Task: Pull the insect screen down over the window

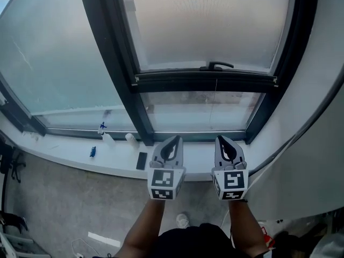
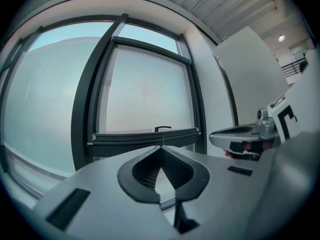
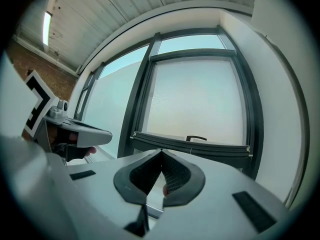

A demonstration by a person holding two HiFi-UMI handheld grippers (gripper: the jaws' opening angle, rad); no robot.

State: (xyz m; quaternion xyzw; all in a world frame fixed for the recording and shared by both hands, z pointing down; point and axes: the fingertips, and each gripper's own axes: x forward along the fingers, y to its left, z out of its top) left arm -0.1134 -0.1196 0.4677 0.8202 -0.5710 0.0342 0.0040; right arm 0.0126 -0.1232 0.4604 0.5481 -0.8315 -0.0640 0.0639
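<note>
Holding your grey left gripper (image 1: 172,140) and grey right gripper (image 1: 223,141) level, side by side, jaws pressed together on nothing, you are probably lining up on the pale translucent mesh insect screen (image 1: 209,26), whose dark bottom bar (image 1: 207,81) is hanging low, short of the window's lower frame (image 1: 199,136).

So the grey mesh insect screen (image 1: 209,26) fills the pane at 12 o'clock, with its dark bottom bar (image 1: 204,81) above the white window sill (image 1: 64,153). The left claw (image 1: 173,141) and right claw (image 1: 223,141) sit side by side at 6, just before that sill. A small blue object (image 1: 92,151) lies on it out at 9.
</note>
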